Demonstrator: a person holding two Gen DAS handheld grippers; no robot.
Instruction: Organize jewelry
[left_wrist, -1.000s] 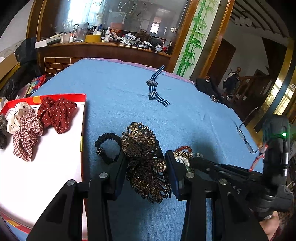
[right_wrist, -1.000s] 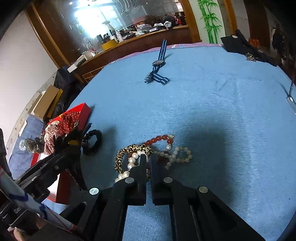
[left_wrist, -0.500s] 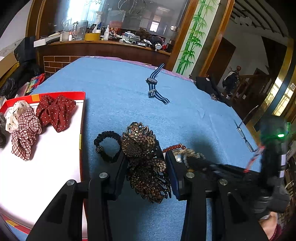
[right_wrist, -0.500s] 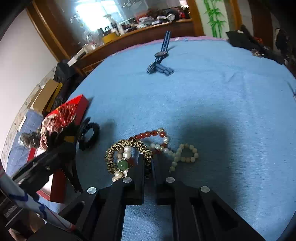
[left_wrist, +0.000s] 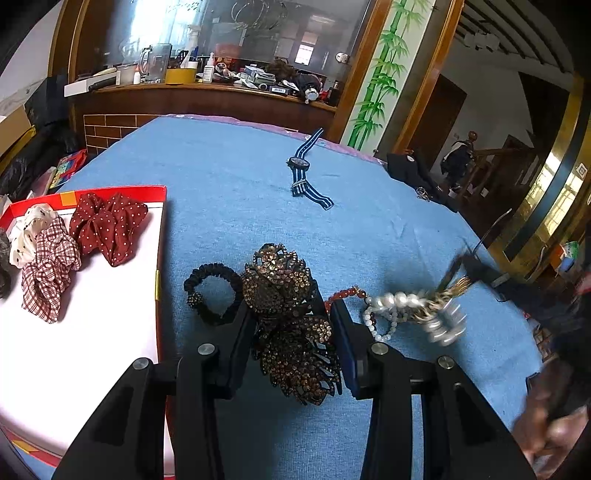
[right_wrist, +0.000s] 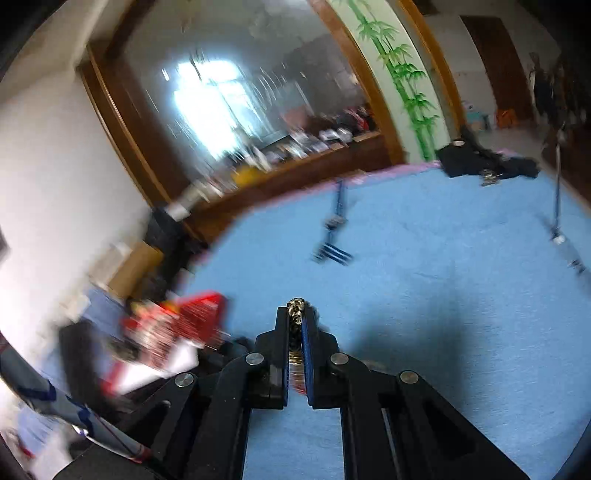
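Observation:
My left gripper (left_wrist: 291, 325) is shut on a brown rhinestone hair claw (left_wrist: 288, 317) just above the blue cloth. A black beaded hair tie (left_wrist: 214, 291) lies to its left. My right gripper (right_wrist: 295, 321) is shut on a leopard-print bracelet (right_wrist: 296, 308) and is lifted and tilted; that view is blurred. In the left wrist view the bracelet (left_wrist: 447, 291) hangs blurred with white pearl strands (left_wrist: 399, 301), and a red bead bracelet (left_wrist: 343, 294) lies below.
A red-rimmed white tray (left_wrist: 92, 325) at left holds a red dotted scrunchie (left_wrist: 107, 229), a plaid one (left_wrist: 48, 266) and a white one. A striped-strap watch (left_wrist: 304, 177) lies farther back. Glasses (right_wrist: 557, 225) and black cloth (left_wrist: 417, 173) lie at right.
My right gripper has lifted from the jewelry pile with the leopard-print bracelet, dragging pearl strands up and right. The left gripper holds still with the hair claw.

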